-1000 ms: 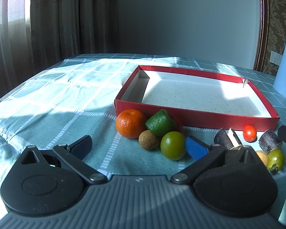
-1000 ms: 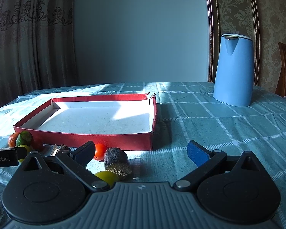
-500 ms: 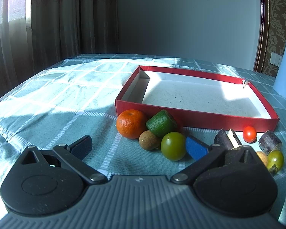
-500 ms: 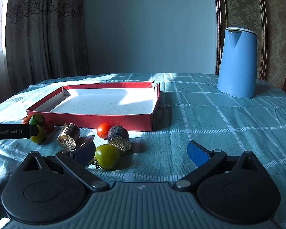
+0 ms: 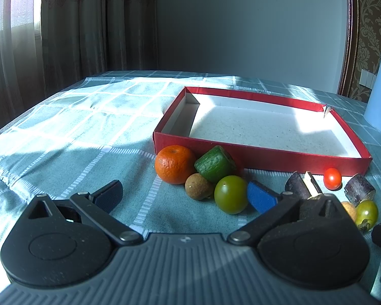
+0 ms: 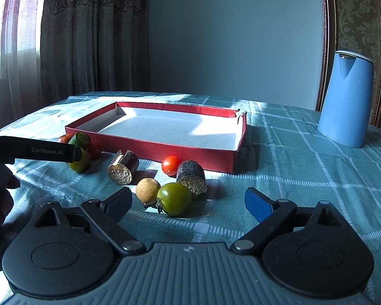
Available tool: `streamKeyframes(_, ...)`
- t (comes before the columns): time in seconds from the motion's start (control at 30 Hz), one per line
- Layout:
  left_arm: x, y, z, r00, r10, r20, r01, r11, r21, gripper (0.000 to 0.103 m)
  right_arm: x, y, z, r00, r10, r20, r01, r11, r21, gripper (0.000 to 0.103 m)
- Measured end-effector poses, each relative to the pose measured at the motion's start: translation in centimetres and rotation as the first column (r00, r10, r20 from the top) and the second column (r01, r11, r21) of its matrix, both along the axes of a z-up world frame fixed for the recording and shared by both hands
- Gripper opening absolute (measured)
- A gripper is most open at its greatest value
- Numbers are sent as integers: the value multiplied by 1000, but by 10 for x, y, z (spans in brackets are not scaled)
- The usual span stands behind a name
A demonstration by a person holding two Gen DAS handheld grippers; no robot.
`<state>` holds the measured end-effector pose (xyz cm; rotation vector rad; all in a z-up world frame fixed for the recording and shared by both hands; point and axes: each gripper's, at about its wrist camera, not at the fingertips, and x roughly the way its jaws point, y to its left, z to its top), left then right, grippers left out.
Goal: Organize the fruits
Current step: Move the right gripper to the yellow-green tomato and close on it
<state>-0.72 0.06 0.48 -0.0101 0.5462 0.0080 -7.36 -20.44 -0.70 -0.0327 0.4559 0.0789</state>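
A shallow red box (image 5: 261,153) (image 6: 165,143) with a white floor lies on the table, nothing in it. Fruit lies along its near side: an orange (image 5: 175,164), a green cucumber chunk (image 5: 214,164), a brown longan (image 5: 198,186) and a green tomato (image 5: 230,194). Further right lie two dark sugarcane pieces (image 6: 123,167) (image 6: 191,175), a red cherry tomato (image 6: 171,165), a second longan (image 6: 147,187) and a second green tomato (image 6: 174,198). My left gripper (image 5: 184,194) is open just before the first group. My right gripper (image 6: 188,202) is open just before the second green tomato.
A blue kettle (image 6: 346,99) stands at the far right of the table. A teal checked cloth (image 5: 89,127) covers the table. Curtains hang behind on the left. The left gripper's body (image 6: 33,150) reaches in from the left in the right wrist view.
My right gripper has pulled back and risen, so more fruit shows ahead of it. The left gripper has barely moved.
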Motion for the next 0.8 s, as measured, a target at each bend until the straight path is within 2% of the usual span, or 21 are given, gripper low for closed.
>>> streamKeyframes(0.33,0,1,0,1000,0,0,0,1000,0,103,7,1,-4,998,46,-43,-45,999,20,73)
streamKeyframes(0.47,0,0,0,1000,0,0,0,1000,0,103,8,1,-4,998,52,-43,-51,998,23,71)
streamKeyframes(0.6,0,1,0,1000,0,0,0,1000,-1,103,11,2,-4,997,67,-49,-66,998,13,61)
streamKeyframes(0.8,0,0,0,1000,0,0,0,1000,-1,103,23,4,-5,992,95,-89,-96,995,-9,56)
